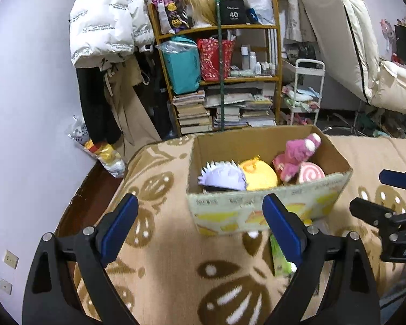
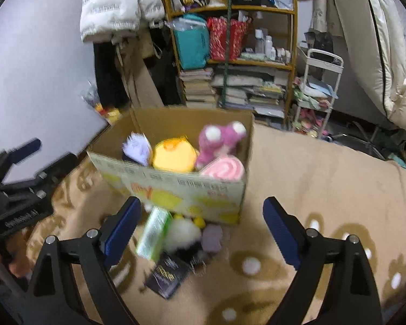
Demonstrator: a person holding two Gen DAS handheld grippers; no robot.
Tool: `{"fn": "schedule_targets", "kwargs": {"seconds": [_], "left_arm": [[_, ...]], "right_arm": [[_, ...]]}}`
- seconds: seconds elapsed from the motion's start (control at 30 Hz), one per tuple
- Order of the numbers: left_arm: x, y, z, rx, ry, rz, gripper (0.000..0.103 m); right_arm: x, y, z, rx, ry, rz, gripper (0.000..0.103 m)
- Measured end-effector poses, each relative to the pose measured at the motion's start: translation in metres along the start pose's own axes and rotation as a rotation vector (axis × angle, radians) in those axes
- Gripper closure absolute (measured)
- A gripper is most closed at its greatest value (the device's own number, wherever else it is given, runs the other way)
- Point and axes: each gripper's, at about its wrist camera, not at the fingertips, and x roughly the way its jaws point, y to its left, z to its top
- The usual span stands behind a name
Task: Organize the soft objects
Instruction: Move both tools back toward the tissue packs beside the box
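A cardboard box (image 1: 268, 208) (image 2: 176, 187) stands on a tan patterned blanket (image 1: 170, 268). In it lie a lilac spiky plush (image 1: 222, 176), a yellow plush (image 1: 258, 174), a pink bear plush (image 1: 297, 154) and a pink swirl cushion (image 1: 311, 172). In front of the box lie a white-and-black fluffy plush (image 2: 182, 234), a small lilac plush (image 2: 212, 238), a green packet (image 2: 154, 233) and a dark packet (image 2: 167, 273). My left gripper (image 1: 200, 222) is open and empty, short of the box. My right gripper (image 2: 200, 224) is open and empty above the loose plushes.
A wooden shelf (image 1: 219, 75) with bags, bottles and stacked books stands behind the bed. White jackets (image 1: 105, 24) hang at the left by the wall. A white cart (image 1: 305, 92) and a folded mattress (image 1: 346, 38) stand at the right.
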Motion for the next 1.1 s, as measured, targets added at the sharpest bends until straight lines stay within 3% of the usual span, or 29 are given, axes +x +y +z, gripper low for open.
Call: {"fn": "schedule_targets", "kwargs": {"seconds": [0.3, 0.5, 1.1], "left_arm": [[-0.008, 0.005, -0.023, -0.025, 0.1, -0.052, 0.011], [-0.01, 0.002, -0.029, -0.037, 0.115, -0.068, 0.011], [0.021, -0.02, -0.033, 0.002, 0.166, -0.111, 0.011]], "right_arm": [[-0.007, -0.01, -0.028, 0.032, 0.123, -0.034, 0.007], [-0.004, -0.01, -0.036, 0.057, 0.158, -0.007, 0.007], [0.037, 0.002, -0.047, 0.031, 0.283, -0.034, 0.007]]}}
